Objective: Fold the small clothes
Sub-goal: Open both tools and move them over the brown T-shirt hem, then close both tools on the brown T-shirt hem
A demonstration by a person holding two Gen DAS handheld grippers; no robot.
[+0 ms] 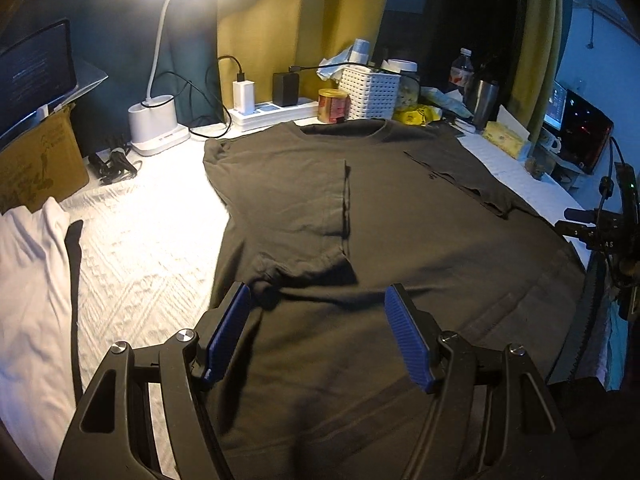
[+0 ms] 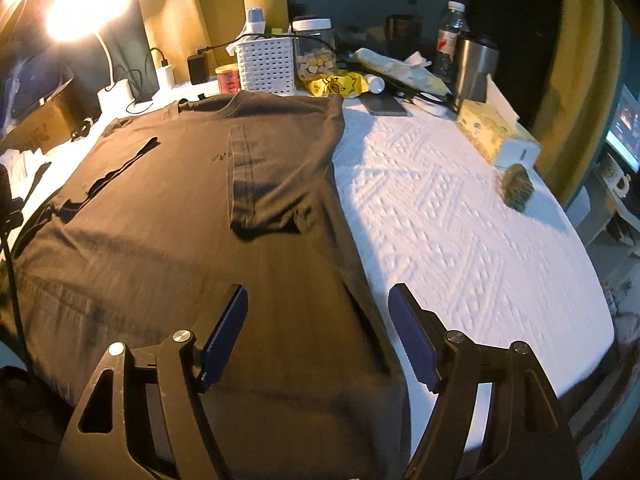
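A dark brown T-shirt (image 1: pixel 400 216) lies flat on the white textured cover, collar away from me, both sleeves folded inward over the body. It also shows in the right wrist view (image 2: pixel 180 216). My left gripper (image 1: pixel 318 300) is open and empty, hovering over the shirt's lower left part just below the folded left sleeve (image 1: pixel 288 200). My right gripper (image 2: pixel 316 300) is open and empty over the shirt's right side edge, with its right finger (image 2: pixel 412 336) above the white cover. The folded right sleeve (image 2: pixel 256 184) lies ahead of it.
A white garment (image 1: pixel 32 280) lies at the left. At the back stand a lit desk lamp (image 1: pixel 154 120), power strip (image 1: pixel 272 110), white basket (image 2: pixel 266 66), snack jar (image 2: pixel 314 50), bottle and steel tumbler (image 2: pixel 474 68). A tissue box (image 2: pixel 496 136) and a small brush (image 2: pixel 516 186) sit right.
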